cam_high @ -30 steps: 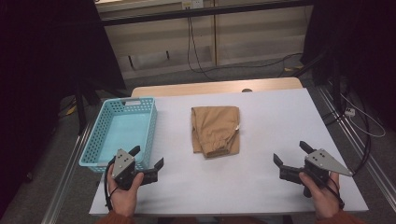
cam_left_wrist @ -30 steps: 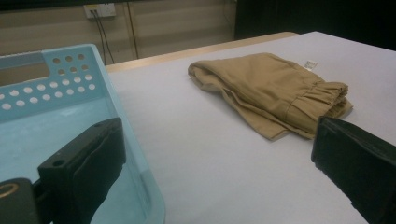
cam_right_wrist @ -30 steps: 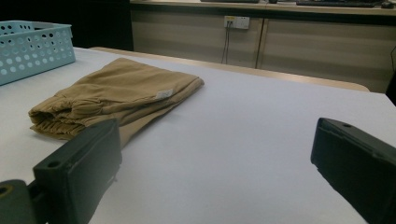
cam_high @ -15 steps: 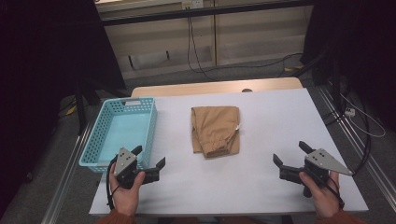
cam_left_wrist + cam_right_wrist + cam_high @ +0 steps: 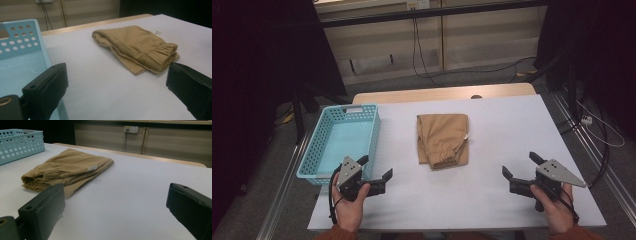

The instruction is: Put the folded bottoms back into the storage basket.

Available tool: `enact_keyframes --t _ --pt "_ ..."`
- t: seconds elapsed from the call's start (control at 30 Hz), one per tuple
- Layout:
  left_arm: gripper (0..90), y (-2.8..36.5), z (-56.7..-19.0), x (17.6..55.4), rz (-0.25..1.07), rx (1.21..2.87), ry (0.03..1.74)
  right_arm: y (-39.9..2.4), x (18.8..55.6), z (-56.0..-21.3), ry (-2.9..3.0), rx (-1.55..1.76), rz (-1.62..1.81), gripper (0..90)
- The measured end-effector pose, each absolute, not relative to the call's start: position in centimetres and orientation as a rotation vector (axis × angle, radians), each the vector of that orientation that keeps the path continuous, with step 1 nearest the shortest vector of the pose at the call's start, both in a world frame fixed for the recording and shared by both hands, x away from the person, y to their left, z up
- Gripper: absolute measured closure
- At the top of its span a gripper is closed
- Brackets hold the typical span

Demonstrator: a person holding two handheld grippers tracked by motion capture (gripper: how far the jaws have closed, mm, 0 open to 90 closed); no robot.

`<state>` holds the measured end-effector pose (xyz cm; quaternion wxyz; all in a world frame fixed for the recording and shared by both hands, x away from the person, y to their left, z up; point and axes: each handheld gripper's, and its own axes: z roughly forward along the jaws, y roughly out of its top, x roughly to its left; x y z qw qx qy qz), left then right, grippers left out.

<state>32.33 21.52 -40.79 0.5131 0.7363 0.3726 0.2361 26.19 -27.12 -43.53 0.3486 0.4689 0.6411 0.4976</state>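
A folded tan pair of trousers (image 5: 443,139) lies in the middle of the white table (image 5: 507,125), its elastic waistband toward the front edge. In the left gripper view the trousers (image 5: 137,47) sit ahead and to the right; in the right gripper view the same trousers (image 5: 67,168) lie ahead and to the left, a small white tag showing. My left gripper (image 5: 375,168) rests near the front left, open and holding nothing. My right gripper (image 5: 520,164) rests near the front right, open too, with bare table between its jaws.
A light blue perforated basket (image 5: 343,113) stands at the table's left side, just beyond my left gripper; its corner shows as basket (image 5: 22,42) and as basket (image 5: 20,143). Cables hang down the wall behind the table.
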Motion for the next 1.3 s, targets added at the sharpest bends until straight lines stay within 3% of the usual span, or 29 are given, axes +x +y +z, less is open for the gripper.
enact_keyframes --t 1.3 --pt "5.4 17.4 -40.9 35.4 0.467 1.881 0.828 -27.0 26.3 -43.5 1.671 1.212 1.297 1.9"
